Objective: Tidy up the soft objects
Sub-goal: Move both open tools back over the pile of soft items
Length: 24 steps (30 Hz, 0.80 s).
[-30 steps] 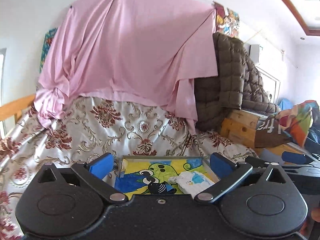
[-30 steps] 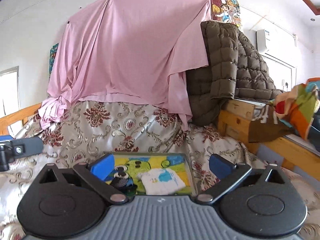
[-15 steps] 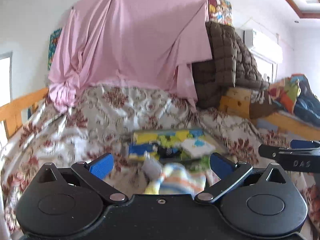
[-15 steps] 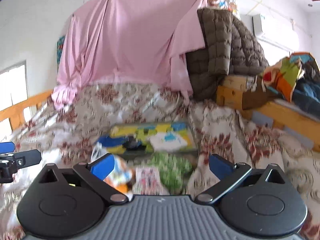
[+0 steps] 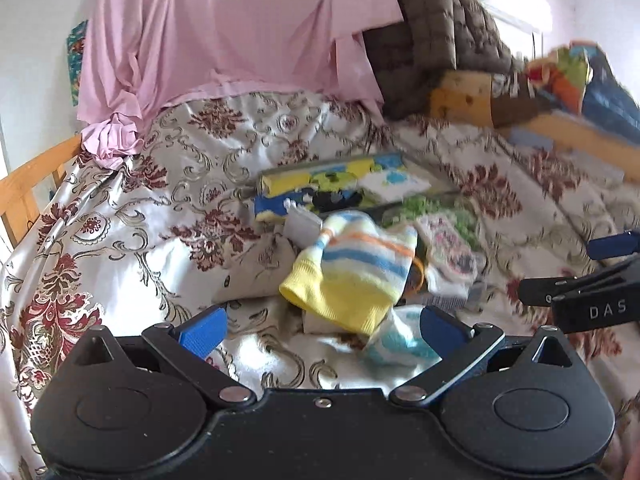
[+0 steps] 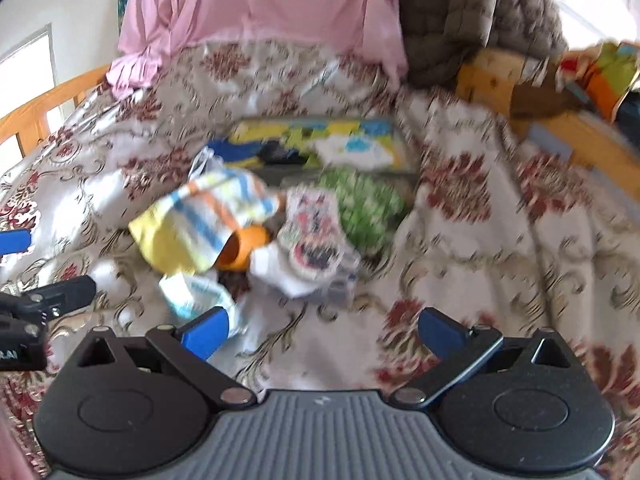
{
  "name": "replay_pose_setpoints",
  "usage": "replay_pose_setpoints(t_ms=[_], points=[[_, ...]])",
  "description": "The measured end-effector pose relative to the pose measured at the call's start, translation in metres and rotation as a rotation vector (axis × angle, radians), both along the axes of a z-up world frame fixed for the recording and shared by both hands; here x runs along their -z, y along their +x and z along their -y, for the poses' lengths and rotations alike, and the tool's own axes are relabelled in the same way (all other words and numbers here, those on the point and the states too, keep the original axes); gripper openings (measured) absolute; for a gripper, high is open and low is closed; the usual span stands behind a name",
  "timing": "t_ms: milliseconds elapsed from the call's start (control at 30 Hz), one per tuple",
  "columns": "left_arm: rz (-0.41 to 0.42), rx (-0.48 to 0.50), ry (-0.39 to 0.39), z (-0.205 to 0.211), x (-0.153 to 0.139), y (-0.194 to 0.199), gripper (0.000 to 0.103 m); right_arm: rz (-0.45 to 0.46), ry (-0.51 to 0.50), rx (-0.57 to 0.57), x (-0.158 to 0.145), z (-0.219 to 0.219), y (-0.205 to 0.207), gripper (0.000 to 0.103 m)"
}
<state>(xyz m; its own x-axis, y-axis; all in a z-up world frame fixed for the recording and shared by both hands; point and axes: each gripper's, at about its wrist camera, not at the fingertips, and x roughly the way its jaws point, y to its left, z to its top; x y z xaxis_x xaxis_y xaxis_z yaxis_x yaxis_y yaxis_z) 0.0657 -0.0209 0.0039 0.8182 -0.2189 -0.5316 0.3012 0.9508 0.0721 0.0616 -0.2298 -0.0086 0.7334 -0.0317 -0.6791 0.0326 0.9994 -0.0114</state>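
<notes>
A heap of small socks lies on the floral bedspread. A yellow sock with blue and orange stripes (image 5: 352,268) (image 6: 200,220) tops it, beside a white patterned sock (image 5: 448,248) (image 6: 312,236), a green one (image 6: 364,200) and a white-and-teal one (image 5: 400,340) (image 6: 192,288). Behind the heap stands a colourful cartoon tray (image 5: 340,188) (image 6: 320,140) holding a white-blue sock (image 5: 392,182). My left gripper (image 5: 320,328) is open just short of the striped sock. My right gripper (image 6: 322,328) is open over bare bedspread, right of the heap.
A floral bedspread (image 5: 120,220) covers the bed, with a wooden rail (image 5: 24,184) at the left. A pink sheet (image 5: 224,28) and a brown quilted blanket (image 5: 436,32) hang behind. Wooden furniture with coloured fabric (image 5: 560,80) stands at the right.
Both grippers have pulled back and tilted down from the tray. The sock heap, out of sight a second ago, now fills the lower middle of both views.
</notes>
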Motion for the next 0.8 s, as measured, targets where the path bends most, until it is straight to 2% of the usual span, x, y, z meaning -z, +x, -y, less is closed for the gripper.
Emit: replay_pose_setpoints(t_ms=[300, 600, 800], points=[[-0.076, -0.011, 0.003, 0.004, 0.008, 0.012, 0.102, -0.106, 0.177, 0.020, 0.012, 0.019, 0.017, 0.103], [-0.109, -0.029, -0.012, 0.002, 0.012, 0.020, 0.102, -0.119, 0.195, 0.039, 0.015, 0.022, 0.022, 0.103], [-0.130, -0.006, -0.005, 0.007, 0.016, 0.023, 0.102, -0.123, 0.206, 0.052, 0.015, 0.027, 0.028, 0.103]])
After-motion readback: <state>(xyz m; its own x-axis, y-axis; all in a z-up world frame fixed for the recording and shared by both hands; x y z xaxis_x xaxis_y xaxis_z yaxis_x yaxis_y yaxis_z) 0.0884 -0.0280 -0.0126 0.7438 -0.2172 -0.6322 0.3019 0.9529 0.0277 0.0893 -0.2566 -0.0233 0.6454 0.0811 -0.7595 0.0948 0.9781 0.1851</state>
